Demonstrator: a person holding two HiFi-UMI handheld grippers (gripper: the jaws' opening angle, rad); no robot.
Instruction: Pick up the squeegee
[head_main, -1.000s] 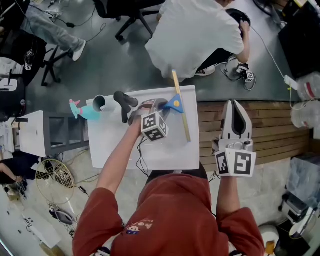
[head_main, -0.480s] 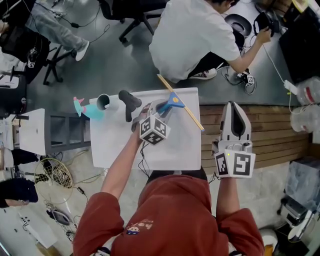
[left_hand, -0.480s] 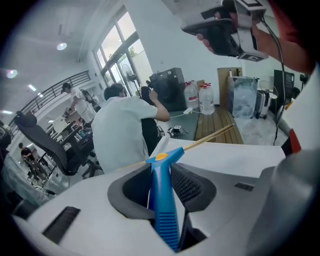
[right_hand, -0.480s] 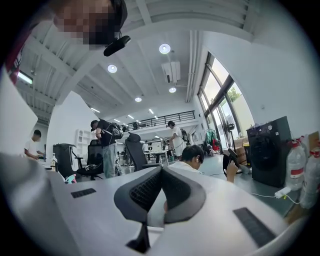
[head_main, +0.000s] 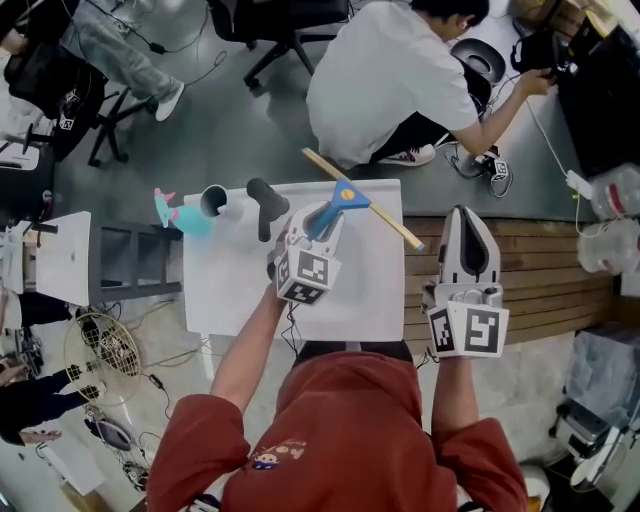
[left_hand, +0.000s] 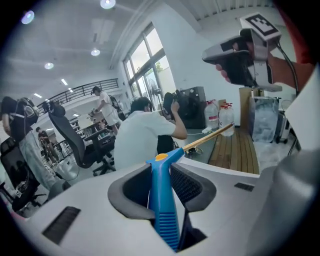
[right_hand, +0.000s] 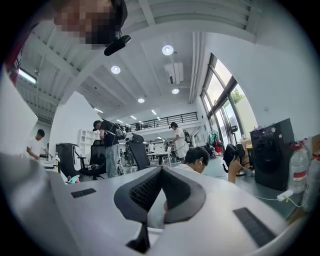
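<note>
**Squeegee** (head_main: 349, 196): we found it gripped in the left claw (head_main: 317, 228), whose jaws were closed on the blue ribbed handle (left_hand: 163, 210). In the head view it sat above the upper right part of the white tabletop (head_main: 230, 300), held up off the surface. Its pale blade (head_main: 385, 212) ran slantwise from upper left to lower right, the lower end passing the tabletop's right edge. In the left gripper view we noted the handle upright between the dark pads and the blade reaching off to the upper right.

**Right claw** (head_main: 468, 218): right of the tabletop, over brown planks (head_main: 540, 260), well apart from the squeegee. We recorded its jaws closed together with nothing between them.

**At the tabletop's upper left corner:** a black tool (head_main: 263, 204) and a teal toy (head_main: 185, 222).

**Person** (head_main: 390, 70): in a white shirt, crouched at the top of the frame beyond the tabletop.
</note>
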